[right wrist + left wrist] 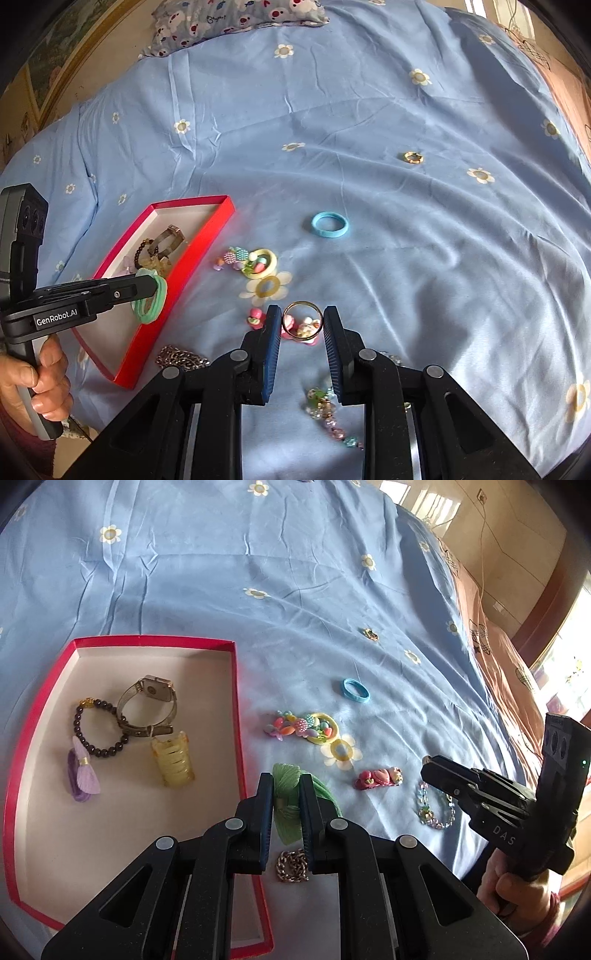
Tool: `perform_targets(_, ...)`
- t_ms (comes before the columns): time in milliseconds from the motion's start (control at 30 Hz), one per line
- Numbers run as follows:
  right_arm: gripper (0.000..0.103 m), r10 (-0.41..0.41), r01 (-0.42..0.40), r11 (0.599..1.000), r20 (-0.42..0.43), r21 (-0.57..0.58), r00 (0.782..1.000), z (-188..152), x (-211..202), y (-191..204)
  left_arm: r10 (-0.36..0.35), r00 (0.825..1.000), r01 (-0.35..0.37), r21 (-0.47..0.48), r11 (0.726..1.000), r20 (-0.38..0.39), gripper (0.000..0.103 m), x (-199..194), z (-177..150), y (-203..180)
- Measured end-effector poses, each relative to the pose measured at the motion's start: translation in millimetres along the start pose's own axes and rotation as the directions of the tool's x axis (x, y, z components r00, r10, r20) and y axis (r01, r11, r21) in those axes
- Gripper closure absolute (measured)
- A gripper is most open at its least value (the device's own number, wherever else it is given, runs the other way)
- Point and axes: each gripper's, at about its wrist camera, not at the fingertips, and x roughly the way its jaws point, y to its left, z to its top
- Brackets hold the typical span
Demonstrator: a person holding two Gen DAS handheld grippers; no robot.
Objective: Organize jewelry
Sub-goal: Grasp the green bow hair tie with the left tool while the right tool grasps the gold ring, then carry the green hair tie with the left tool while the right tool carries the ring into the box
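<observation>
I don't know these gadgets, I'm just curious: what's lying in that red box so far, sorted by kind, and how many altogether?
In the red box:
Wristwatch: 1
Dark bead bracelet: 1
Purple hair bow: 1
Yellow hair claw: 1
Total: 4

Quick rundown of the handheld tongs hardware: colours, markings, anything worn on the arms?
Both tongs, left and right, are matte black linkages with round silver pivot pins and ribbed blue finger pads. The left unit reads "GenRobot.AI" in white and has a light grey handle; the right shows "DAS" lettering and a small green LED on its upright black module. A dark reddish sleeve covers the right wrist.
</observation>
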Motion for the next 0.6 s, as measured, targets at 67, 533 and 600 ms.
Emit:
perform_targets(67,0.08,0.016,-0.016,1.0,-0.001,-0.013,1.0,1,1,9,0.004,1.0,-0.004,-0.021,1.0,0.006,0.091,-5,-3,7)
perform_targets(533,0.08,0.124,-0.126,0.987,-0.026,-0.099,0.992,6,14,70,0.059,0.997,-0.053,-0.117,0.992,0.052,0.091,-36,-19,52)
perform_targets(600,0.08,0.138,-0.141,0.984,-0.032,-0.111,0.99,6,17,79,0.07,0.996,-0.062,-0.131,0.989,0.057,0.091,-40,-21,59)
